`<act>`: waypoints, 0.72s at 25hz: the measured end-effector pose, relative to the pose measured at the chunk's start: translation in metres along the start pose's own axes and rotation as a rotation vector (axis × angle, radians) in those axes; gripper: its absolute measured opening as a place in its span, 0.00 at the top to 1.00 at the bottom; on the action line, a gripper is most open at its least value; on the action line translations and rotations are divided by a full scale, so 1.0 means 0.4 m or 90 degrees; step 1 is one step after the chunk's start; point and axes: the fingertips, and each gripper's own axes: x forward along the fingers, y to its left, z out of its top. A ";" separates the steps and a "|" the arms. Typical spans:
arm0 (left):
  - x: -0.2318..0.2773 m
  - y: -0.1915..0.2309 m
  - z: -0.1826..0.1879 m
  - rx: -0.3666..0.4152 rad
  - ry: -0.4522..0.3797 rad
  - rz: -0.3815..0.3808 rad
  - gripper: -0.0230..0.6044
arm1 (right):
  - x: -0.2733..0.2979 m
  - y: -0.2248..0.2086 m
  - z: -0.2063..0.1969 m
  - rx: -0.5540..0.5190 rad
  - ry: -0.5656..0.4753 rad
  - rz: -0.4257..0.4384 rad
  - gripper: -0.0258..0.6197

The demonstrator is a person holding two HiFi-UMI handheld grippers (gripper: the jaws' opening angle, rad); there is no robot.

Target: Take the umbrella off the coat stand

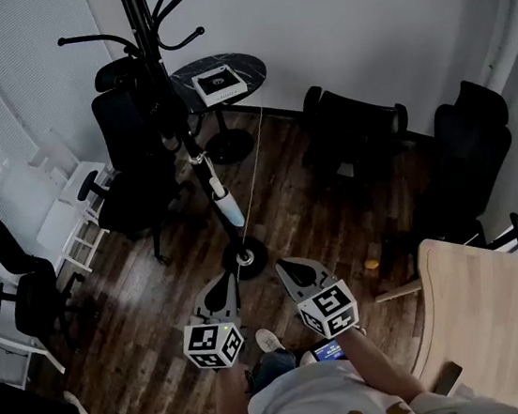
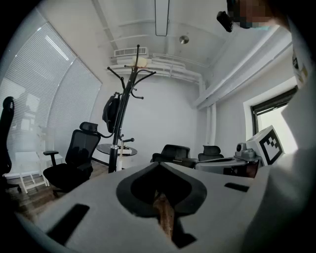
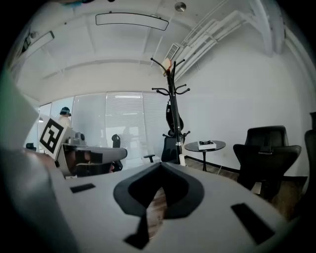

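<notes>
Left gripper (image 1: pixel 229 279) and right gripper (image 1: pixel 286 266) side by side, low over the wood floor (image 1: pixel 156 290), near the coat stand (image 1: pixel 245 255) base.

Left jaws: together, tips meeting, only a thin slit of floor between. Nothing held.

Right jaws: likewise closed together, empty.

Umbrella (image 2: pixel 111 111): black, furled, hung high against the stand pole, well apart from both grippers.

Behind the stand: round tabletop (image 1: pixel 245 66) carrying a white box (image 1: pixel 219 83). Black chairs about.
</notes>
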 end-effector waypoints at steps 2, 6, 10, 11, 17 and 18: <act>0.000 0.006 0.003 -0.001 -0.004 0.004 0.93 | 0.004 -0.001 -0.003 0.001 0.002 0.000 0.94; 0.001 0.018 0.004 -0.005 -0.005 0.009 0.93 | 0.014 -0.004 0.000 0.002 0.003 -0.001 0.94; 0.001 0.032 0.003 -0.008 -0.004 0.012 0.93 | 0.028 -0.005 -0.007 0.003 0.011 0.000 0.94; 0.001 0.035 0.005 -0.008 -0.004 0.012 0.93 | 0.033 -0.005 -0.009 0.006 0.015 -0.001 0.94; 0.001 0.050 0.002 -0.011 0.001 0.017 0.93 | 0.045 -0.018 -0.015 0.032 0.019 -0.009 0.94; 0.002 0.051 0.002 -0.010 0.002 0.018 0.93 | 0.044 -0.020 -0.013 0.035 0.016 -0.010 0.94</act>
